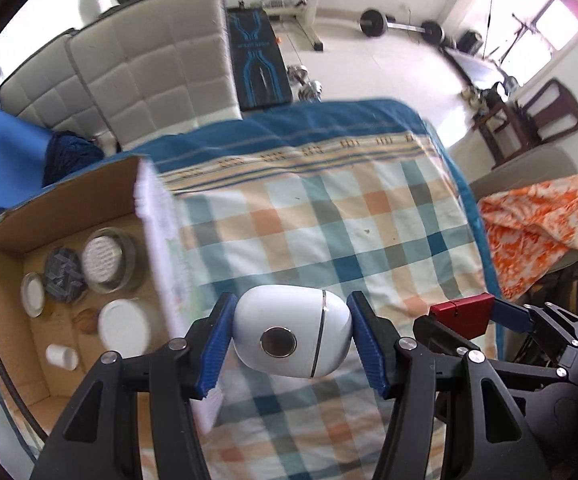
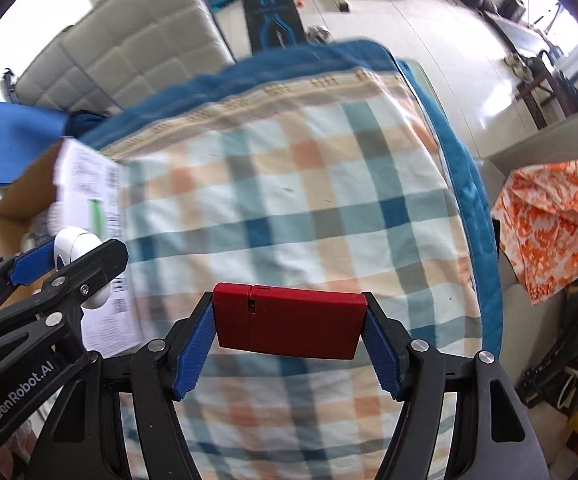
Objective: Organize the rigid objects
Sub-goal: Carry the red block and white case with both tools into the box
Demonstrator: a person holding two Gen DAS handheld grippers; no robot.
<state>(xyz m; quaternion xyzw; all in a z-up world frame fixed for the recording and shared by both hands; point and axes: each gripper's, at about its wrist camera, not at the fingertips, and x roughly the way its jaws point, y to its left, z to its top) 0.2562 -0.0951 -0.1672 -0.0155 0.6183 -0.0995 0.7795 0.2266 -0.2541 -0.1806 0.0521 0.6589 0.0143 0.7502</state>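
Blue pads of the left claw (image 1: 289, 336) clamp a white egg-shaped gadget (image 1: 289, 332) across its ends, low in the frame, above the checked bedspread (image 1: 329, 220). Its glossy, curved shell looks light but slippery, so gripping across the widest part seems safest. Low centre in the right wrist view, the right claw (image 2: 289, 328) pinches a red flat case (image 2: 289, 322) by its short ends; stiff, flat-sided, likely secure. At lower left in the left wrist view sits a cardboard box (image 1: 1, 248) of jars.
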